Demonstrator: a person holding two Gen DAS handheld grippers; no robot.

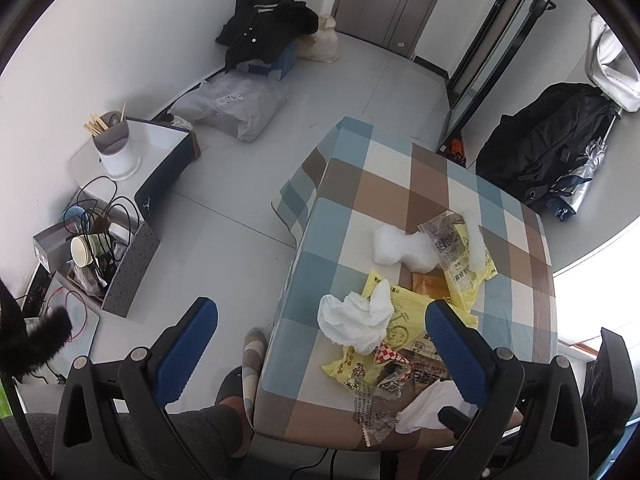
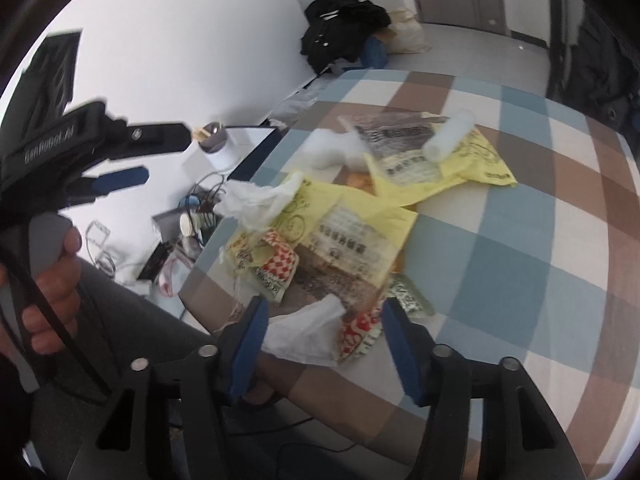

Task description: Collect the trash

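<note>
Right gripper (image 2: 324, 332) half-open, empty, straddling white tissue (image 2: 304, 336) at table (image 2: 520, 240) edge: drop lower, pinch only tissue; left gripper (image 1: 320, 336) wide open, empty.

We count on the table (image 1: 516, 264): three crumpled tissues (image 1: 356, 320), two yellow bags (image 1: 416, 312), two foam pieces (image 1: 400, 250), several printed wrappers (image 2: 352, 248), exact count unclear.

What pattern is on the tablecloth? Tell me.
Blue, brown and white checks on the tablecloth; left wrist view shows it best.

Home room: checked-cloth table (image 1: 404, 184), chopstick holder (image 1: 116, 148).
</note>
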